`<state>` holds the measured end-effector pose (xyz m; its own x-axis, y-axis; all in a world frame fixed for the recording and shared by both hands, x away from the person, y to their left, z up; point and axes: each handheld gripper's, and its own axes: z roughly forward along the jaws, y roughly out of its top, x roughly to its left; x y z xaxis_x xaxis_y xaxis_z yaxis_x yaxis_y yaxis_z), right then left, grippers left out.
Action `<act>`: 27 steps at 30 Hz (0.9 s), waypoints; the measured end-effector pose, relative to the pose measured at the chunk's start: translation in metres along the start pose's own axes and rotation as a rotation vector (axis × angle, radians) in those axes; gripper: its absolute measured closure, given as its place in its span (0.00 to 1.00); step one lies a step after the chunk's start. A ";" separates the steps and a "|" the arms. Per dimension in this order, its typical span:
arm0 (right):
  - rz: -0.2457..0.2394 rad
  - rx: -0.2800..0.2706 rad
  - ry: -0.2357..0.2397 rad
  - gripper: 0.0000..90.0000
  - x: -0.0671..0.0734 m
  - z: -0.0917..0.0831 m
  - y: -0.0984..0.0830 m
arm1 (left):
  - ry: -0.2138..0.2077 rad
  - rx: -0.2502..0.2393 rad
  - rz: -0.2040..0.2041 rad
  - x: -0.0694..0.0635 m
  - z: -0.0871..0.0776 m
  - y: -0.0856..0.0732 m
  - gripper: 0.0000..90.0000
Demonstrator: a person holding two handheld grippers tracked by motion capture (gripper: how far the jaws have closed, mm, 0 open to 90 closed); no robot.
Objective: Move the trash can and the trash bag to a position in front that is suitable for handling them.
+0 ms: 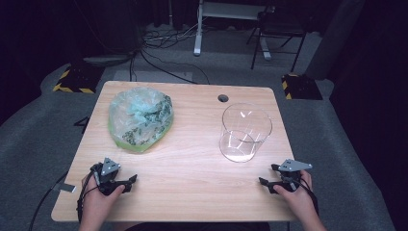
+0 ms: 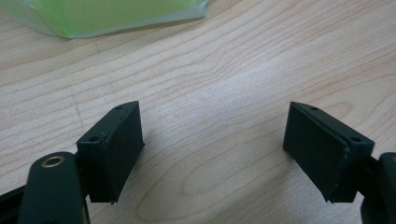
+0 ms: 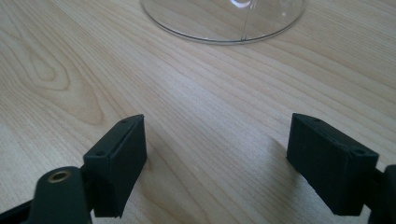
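Pale wood grain, smooth and matt, runs across the rectangular bench (image 1: 192,159), its corners rounded and a small round hole near the far edge. At far left, the person's left hand (image 1: 98,199) lies on the near edge, wrist low, wrapped round the left hand-held gripper (image 1: 127,183), which rests on the wood pointing toward the middle; its black, blocky jaws stand wide apart with bare wood between them, and a grey three-cornered plate sits on top. Beyond it, well apart, lies a crinkled, translucent green plastic bag (image 1: 139,118), slumped flat and roughly oval, with dark speckled contents showing through the film; its glossy green edge appears at the top of the left gripper view (image 2: 116,16). Right of centre stands a clear, smooth-walled cylindrical container (image 1: 245,132), upright and open-topped, its round base catching the light in the right gripper view (image 3: 224,21). At far right, the right hand (image 1: 298,192) holds the right hand-held gripper (image 1: 269,175) low on the wood near the container, pointing left, jaws likewise spread wide over bare wood.
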<state>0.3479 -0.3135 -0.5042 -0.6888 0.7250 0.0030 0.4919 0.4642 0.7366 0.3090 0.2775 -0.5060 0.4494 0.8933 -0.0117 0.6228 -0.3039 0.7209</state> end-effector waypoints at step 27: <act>-0.015 -0.250 0.037 0.26 -0.017 -0.072 0.094 | -0.078 -0.086 0.125 -0.045 0.005 0.088 0.29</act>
<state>0.3672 -0.3188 -0.3859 -0.7161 0.6978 0.0124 0.3379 0.3311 0.8810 0.3466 0.2091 -0.4458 0.5708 0.8205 0.0304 0.5033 -0.3789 0.7766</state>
